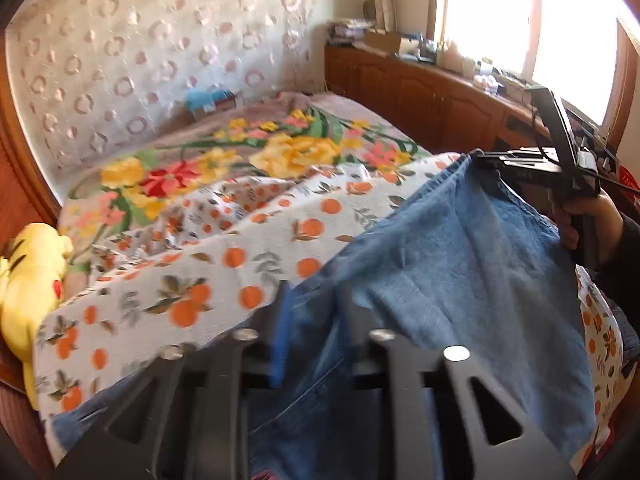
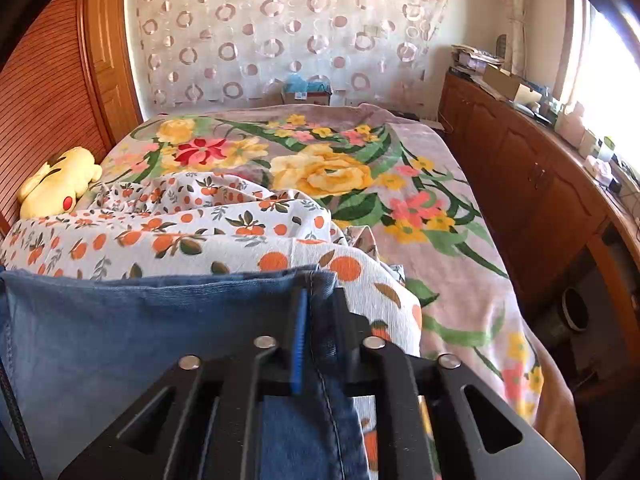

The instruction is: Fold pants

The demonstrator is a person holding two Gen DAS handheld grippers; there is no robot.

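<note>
The pants [image 1: 460, 264], blue denim, hang stretched between the two grippers above the near part of the bed [image 2: 460, 248], and part of the cloth lies on the sheet [image 2: 224, 248] with the orange fruit print. The left gripper [image 1: 308, 320] has the denim between its fingers; the picture is blurred there, but the cloth runs straight through the gap and seems to be pinched. The right gripper [image 2: 316, 312] is closed on the hemmed edge of the pants, near the corner, and in the left view it shows from the side with a hand [image 1: 580, 220] on its handle. To my judgement the step in hand is the first one: the garment is lifted by one edge and held spread, and no fold is made yet. The next move calls for both grippers to carry the edge together, at the same height, and to lay it over the other part of the pants, so that the edges meet; if one side goes faster, the cloth will twist. The denim looks thick and heavy, so the grip must not become loose during the move. Around there is a yellow plush toy [image 2: 60, 184] at the left side of the bed, well apart from the pants, and a flowered blanket [image 2: 328, 168] behind. The sheet is wrinkled and bunched under the pants, and this may stand in the way of a flat fold. The wooden cabinets [image 2: 520, 168] on the right are not in the way.
</note>
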